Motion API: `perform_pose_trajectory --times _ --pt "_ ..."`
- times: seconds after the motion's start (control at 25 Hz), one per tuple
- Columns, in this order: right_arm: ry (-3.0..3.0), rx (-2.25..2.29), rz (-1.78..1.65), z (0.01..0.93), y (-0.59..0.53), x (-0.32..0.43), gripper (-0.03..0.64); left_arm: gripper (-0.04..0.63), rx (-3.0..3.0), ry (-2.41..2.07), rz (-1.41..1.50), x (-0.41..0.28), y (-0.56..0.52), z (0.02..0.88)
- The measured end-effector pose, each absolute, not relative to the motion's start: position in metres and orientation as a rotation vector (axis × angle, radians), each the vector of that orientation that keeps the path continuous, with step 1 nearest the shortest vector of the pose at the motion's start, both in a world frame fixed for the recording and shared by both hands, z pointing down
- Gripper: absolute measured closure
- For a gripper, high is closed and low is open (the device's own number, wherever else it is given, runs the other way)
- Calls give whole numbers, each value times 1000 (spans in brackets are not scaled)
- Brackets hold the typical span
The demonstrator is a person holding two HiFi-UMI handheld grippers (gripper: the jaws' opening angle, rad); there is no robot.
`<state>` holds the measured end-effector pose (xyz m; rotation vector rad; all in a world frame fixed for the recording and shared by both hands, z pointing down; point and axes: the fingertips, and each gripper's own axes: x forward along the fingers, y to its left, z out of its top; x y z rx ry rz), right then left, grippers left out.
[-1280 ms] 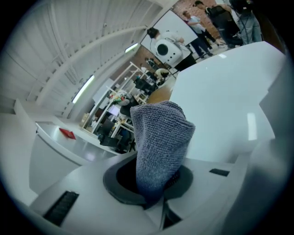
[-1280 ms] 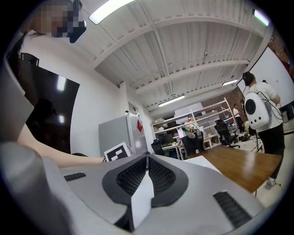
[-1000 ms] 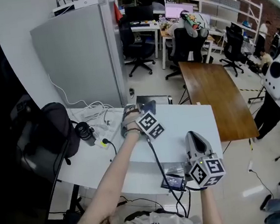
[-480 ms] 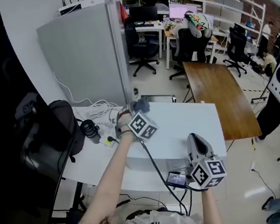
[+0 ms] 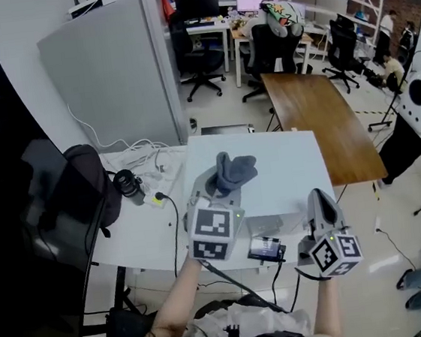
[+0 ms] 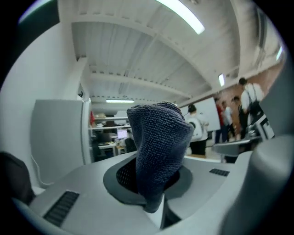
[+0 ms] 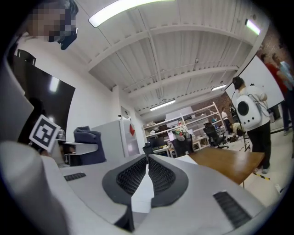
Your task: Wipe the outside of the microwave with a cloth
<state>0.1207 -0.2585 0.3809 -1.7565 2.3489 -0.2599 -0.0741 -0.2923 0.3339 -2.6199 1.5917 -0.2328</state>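
Note:
The microwave [image 5: 278, 165] is a white box whose flat top fills the middle of the head view. My left gripper [image 5: 223, 194] is over its near left edge, shut on a dark blue-grey cloth [image 5: 233, 172] that stands up in a bunch beyond the jaws. In the left gripper view the cloth [image 6: 158, 142] rises from between the pads of the left gripper [image 6: 154, 186] and hides the fingertips. My right gripper [image 5: 318, 206] is off the microwave's near right corner, pointing away from me. In its own view the right gripper [image 7: 148, 170] is shut with nothing in it.
A tall grey cabinet [image 5: 113, 73] stands behind the table. Left of the microwave lie a black bag [image 5: 92, 186], a black cylinder [image 5: 128, 184] and white cables [image 5: 149, 163]. A small black device [image 5: 266, 249] hangs on cords at the front. A wooden table [image 5: 318, 118] is at the right.
My left gripper has drawn back with the cloth from the microwave top's far edge to its near left edge. The right gripper has shifted slightly right and nearer.

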Motion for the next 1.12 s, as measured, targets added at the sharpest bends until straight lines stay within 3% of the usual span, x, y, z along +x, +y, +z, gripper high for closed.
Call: perform_pose_trajectory --times 0.24,0.4,0.56,0.68,0.92,1.12 --pt "2177 -1959 -218 376 -209 191 586 545 -3106 1266 -203 29 -204 411" --pt "2108 -2057 -215 384 -174 218 586 545 -3301 1111 -367 94 -175 474" --pt "2076 -2103 -216 390 -153 233 586 545 -3363 962 -715 152 -176 531" --pt "2055 -2121 -216 391 -142 240 586 545 -3288 977 -916 169 -194 561" --pt "2040 -2127 -219 391 -136 250 586 543 -3309 1034 -1056 183 -216 582" --pt "2063 -2108 -230 391 -140 247 586 545 -3433 1149 -919 166 -219 582"
